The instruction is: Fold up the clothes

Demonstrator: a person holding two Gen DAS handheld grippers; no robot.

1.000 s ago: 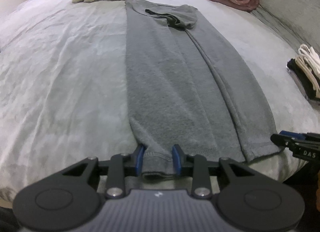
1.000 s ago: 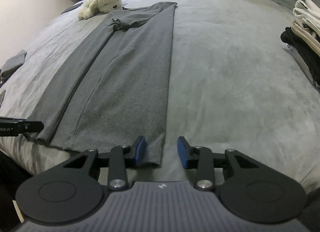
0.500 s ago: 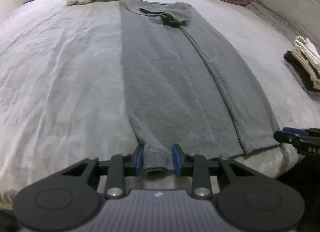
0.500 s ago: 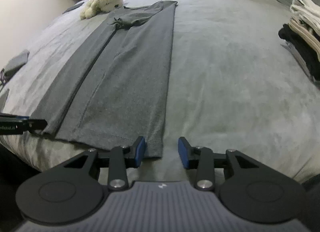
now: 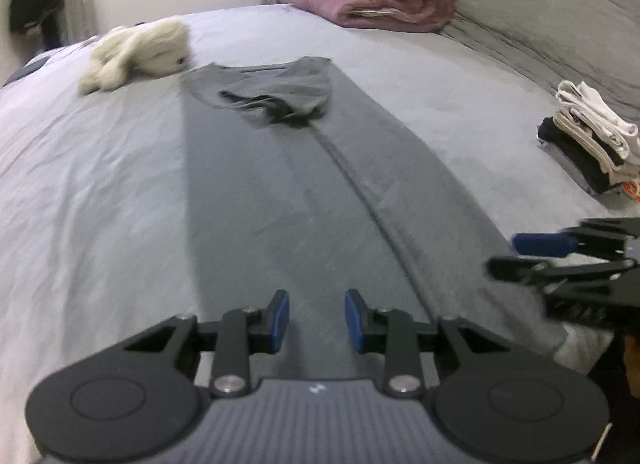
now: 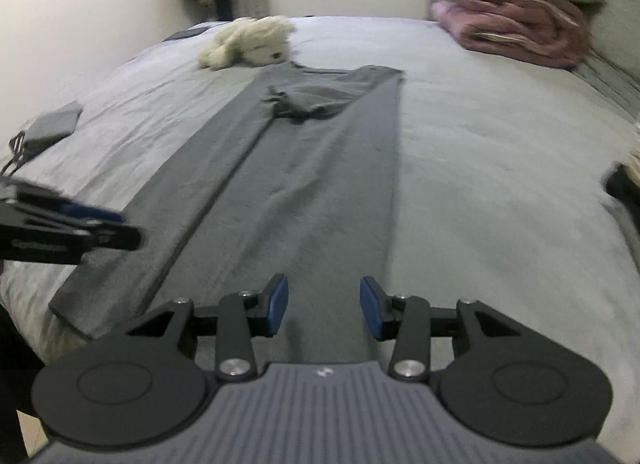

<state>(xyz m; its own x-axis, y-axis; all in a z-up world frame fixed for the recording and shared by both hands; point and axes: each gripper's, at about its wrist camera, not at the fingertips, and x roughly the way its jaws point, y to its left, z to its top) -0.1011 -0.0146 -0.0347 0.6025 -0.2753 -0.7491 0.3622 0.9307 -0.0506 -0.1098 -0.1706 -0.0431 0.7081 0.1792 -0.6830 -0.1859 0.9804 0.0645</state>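
Below both claws lies the long grey folded shirt (image 5: 304, 192) on the bed (image 5: 92, 184); left claw (image 5: 317, 322) and right claw (image 6: 323, 308) gape, empty. Only the right view shows a grey pouch (image 6: 54, 126).

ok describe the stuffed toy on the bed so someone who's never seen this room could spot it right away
Start at the big grey bed and follow the long grey shirt to its far end, toward the window. The stuffed toy lies there at the collar end. It is the only cream, fluffy thing; the pink blanket is off to the right.
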